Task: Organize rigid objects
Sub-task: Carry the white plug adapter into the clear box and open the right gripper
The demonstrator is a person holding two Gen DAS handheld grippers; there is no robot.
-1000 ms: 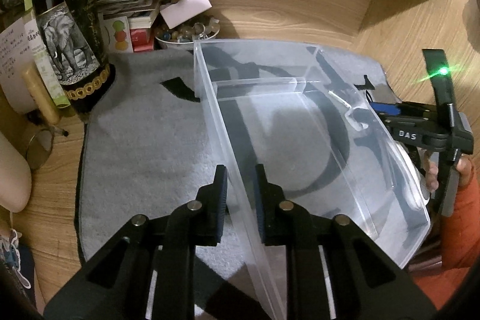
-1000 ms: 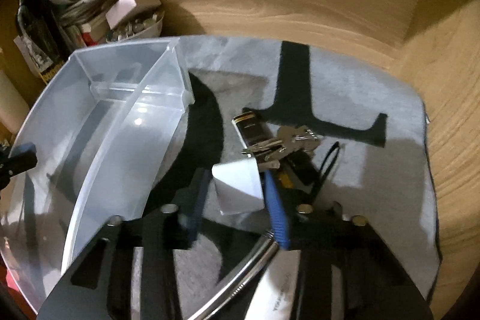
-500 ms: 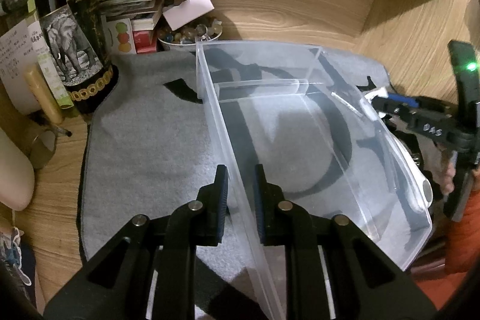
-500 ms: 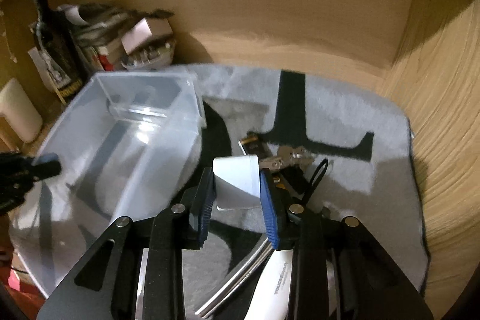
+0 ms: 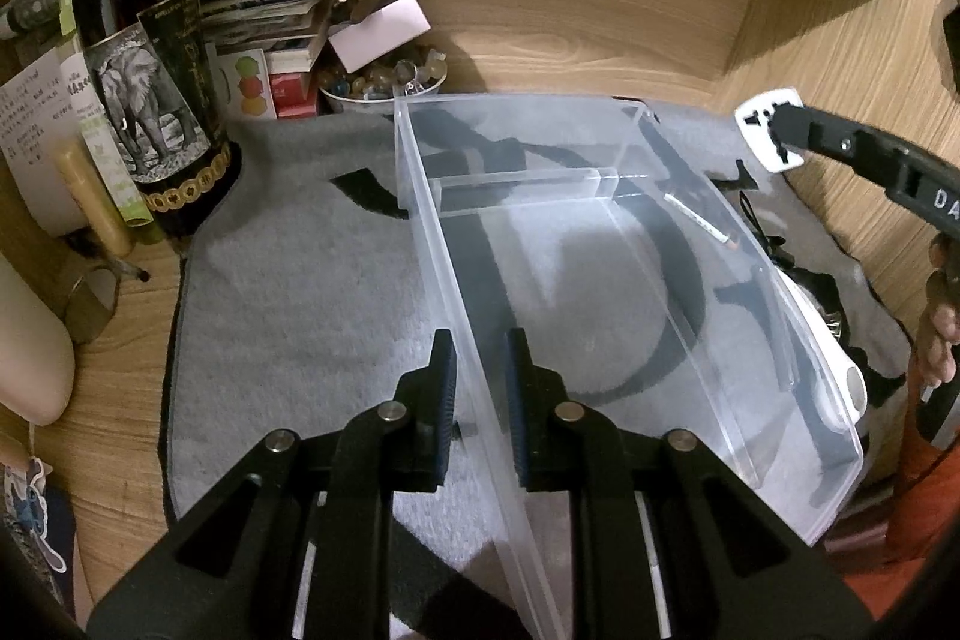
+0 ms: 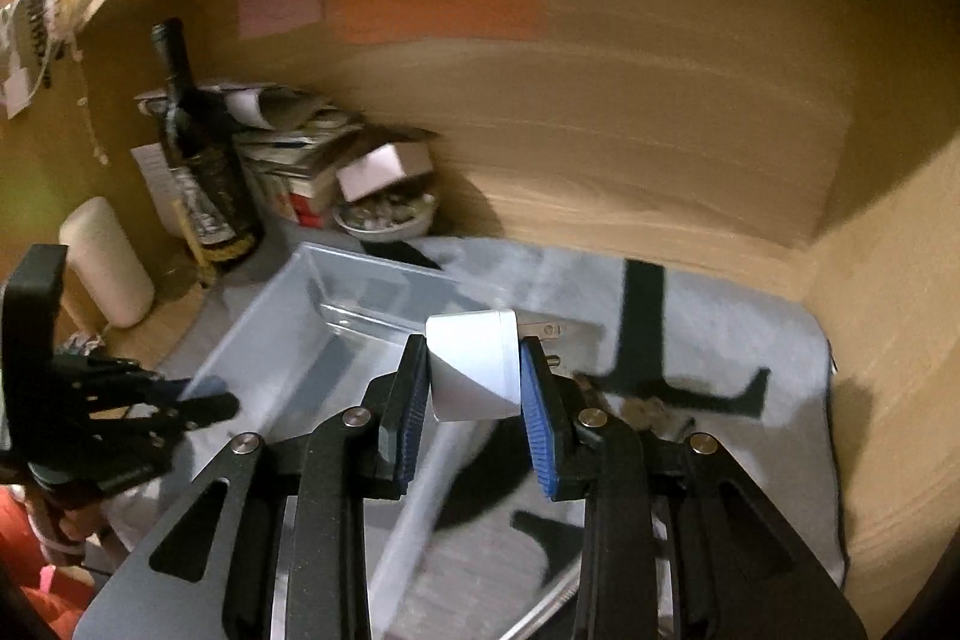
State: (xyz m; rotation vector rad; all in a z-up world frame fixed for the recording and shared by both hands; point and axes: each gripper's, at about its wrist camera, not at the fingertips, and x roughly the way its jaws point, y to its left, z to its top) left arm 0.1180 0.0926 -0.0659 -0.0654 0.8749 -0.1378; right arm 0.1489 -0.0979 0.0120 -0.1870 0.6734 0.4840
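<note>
The left claw (image 5: 478,388) is clamped on the near wall of the clear plastic bin (image 5: 630,244) on the grey mat (image 5: 288,280), while the right claw (image 6: 474,388) grips a white plug adapter (image 6: 474,367) above the bin.

The right wrist view is blurred, so the small things (image 6: 651,409) on the mat (image 6: 720,328) beside the bin (image 6: 282,316) cannot be told. The adapter (image 6: 474,370) hides the mat behind it. In the left wrist view, the bin wall (image 5: 798,340) half hides a white thing (image 5: 840,370), and the picture's edge cuts off the hand (image 5: 942,334).
</note>
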